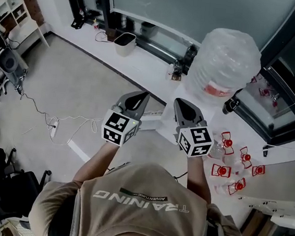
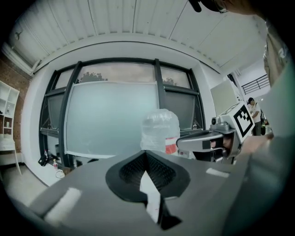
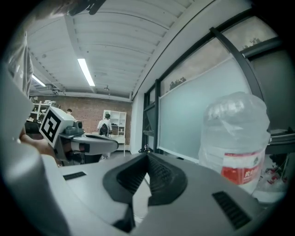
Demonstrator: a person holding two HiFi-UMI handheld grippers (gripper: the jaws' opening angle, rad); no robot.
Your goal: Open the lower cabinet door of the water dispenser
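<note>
Pointing side by side, two grey tools are held out by a person in a tan T-shirt (image 1: 137,213). The left tool (image 1: 140,97) has its jaws pressed together on nothing. Just beyond the tips stands the white water dispenser (image 1: 163,123), its lower cabinet door not discernible. The right tool (image 1: 181,104) is likewise closed and empty. A clear plastic water bottle with a red label (image 1: 225,63) tops the dispenser.
</note>
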